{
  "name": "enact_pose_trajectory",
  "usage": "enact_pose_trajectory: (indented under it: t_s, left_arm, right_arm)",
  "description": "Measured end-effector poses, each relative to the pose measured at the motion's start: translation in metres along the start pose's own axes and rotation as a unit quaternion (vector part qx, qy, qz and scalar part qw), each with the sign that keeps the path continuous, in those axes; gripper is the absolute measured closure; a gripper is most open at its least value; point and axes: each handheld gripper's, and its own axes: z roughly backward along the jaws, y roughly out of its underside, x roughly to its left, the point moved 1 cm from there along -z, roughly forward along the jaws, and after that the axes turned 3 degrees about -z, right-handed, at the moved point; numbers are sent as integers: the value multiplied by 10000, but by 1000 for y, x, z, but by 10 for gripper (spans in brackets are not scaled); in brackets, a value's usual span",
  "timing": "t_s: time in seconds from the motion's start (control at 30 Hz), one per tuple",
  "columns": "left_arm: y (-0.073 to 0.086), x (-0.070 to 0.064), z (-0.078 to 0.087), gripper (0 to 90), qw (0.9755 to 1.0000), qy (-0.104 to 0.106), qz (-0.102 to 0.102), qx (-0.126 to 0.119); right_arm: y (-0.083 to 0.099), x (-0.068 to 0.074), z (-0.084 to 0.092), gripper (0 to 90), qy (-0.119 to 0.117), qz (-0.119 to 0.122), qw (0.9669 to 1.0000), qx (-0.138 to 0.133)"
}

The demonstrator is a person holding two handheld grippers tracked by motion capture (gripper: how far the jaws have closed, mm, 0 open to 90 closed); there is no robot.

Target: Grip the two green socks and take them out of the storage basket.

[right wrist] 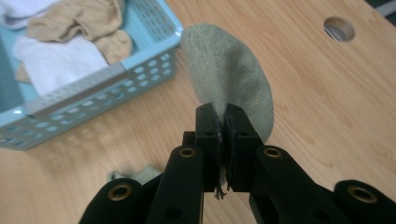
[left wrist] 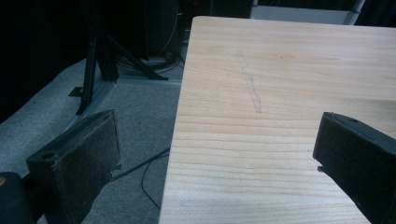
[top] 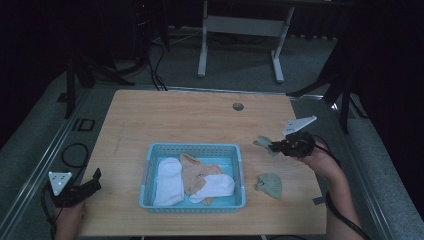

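The right gripper (top: 276, 146) hangs over the worktop (top: 200, 115) just off the basket's upper right corner, at about three o'clock from the worktop's middle. Its jaws are pinched tight on the edge of a grey-green sock (right wrist: 233, 79), which bulges out beyond the jaw tips; in the high view the sock (top: 262, 142) shows as a small flap at the jaw tips, pointing toward nine o'clock.

A second grey-green sock (top: 270, 185) lies crumpled on the worktop at about five o'clock from the held one, near the basket's right wall but apart from it.

The light blue basket (top: 194, 148) sits toward the near edge, at six o'clock from the centre. Inside it lie a white sock (top: 168, 181) on the left, a tan sock (top: 196, 172) in the middle and another white sock (top: 217, 186) at the right.

The left gripper (top: 92, 181) rests at the worktop's near left corner, at about eight o'clock, its jaws spread wide with nothing between them.
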Motion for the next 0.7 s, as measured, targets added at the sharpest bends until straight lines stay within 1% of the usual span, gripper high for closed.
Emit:
enact_pose_trajectory:
  t_s: [0.07, 0.2, 0.23, 0.3, 0.37, 0.4, 0.53, 0.7]
  left_arm:
    - [0, 0, 0, 4, 10000, 0, -1, -4]
    - [0, 0, 0, 4, 10000, 6, 0, -4]
    - [0, 0, 0, 3, 10000, 1, 3, -1]
    - [0, 0, 0, 4, 10000, 4, 2, -2]
    - [0, 0, 0, 4, 10000, 1, 2, -4]
    - [0, 0, 0, 4, 10000, 5, -1, -4]
    - [0, 0, 0, 4, 10000, -1, -3, -7]
    - [0, 0, 0, 4, 10000, -10, -17, -17]
  right_arm:
    - [6, -4, -7, 854, 39, -107, 9999, 66]
    - [18, -10, -20, 854, 0, -252, 9996, 148]
    - [20, -11, -24, 853, 33, -293, 9994, 196]
    - [25, -12, -32, 853, 10, -344, 9990, 276]
    - [32, -13, -44, 853, -6, -413, 9984, 389]
    - [34, -14, -48, 853, 5, -427, 9981, 438]
    - [43, -11, -66, 853, -118, -509, 9972, 536]
    - [52, -6, -80, 852, -286, -565, 9960, 629]
